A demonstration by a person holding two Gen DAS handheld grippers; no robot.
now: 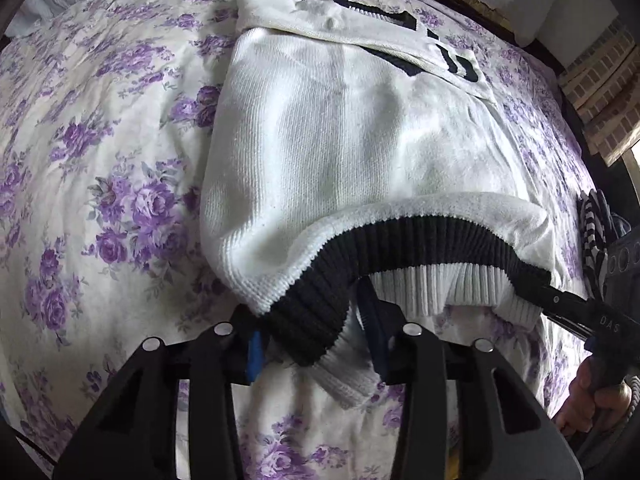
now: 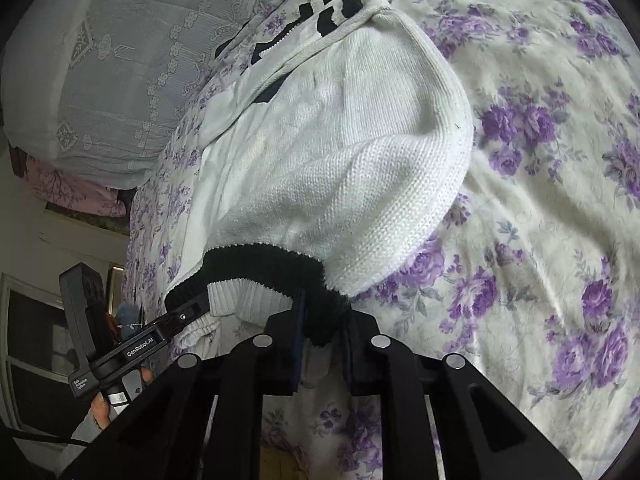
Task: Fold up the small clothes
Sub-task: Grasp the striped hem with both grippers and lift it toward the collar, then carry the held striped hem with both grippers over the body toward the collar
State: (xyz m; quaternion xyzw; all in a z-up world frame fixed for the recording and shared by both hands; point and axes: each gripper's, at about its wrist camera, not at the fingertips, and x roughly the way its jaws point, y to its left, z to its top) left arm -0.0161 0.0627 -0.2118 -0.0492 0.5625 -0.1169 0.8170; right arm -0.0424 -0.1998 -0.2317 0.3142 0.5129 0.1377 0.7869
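A white knit sweater (image 1: pixel 340 152) with black lettering and a black-and-white ribbed hem (image 1: pixel 420 248) lies on the flowered bed. Its hem end is lifted off the bedspread. My left gripper (image 1: pixel 316 336) is shut on the hem at one corner. It also shows in the right wrist view (image 2: pixel 192 308), pinching the hem from the left. My right gripper (image 2: pixel 324 320) is shut on the hem's black band (image 2: pixel 264 264) at the other corner, and shows in the left wrist view (image 1: pixel 560 300) at the right. The sweater (image 2: pixel 328 152) hangs stretched between both grippers.
The bedspread (image 1: pixel 100 140) is white with purple roses and covers the whole bed (image 2: pixel 540 200). A pale lace-covered pillow or cushion (image 2: pixel 112 64) lies at the bed's head. A brick wall (image 1: pixel 600 88) and a striped cloth (image 1: pixel 594 232) are at the right edge.
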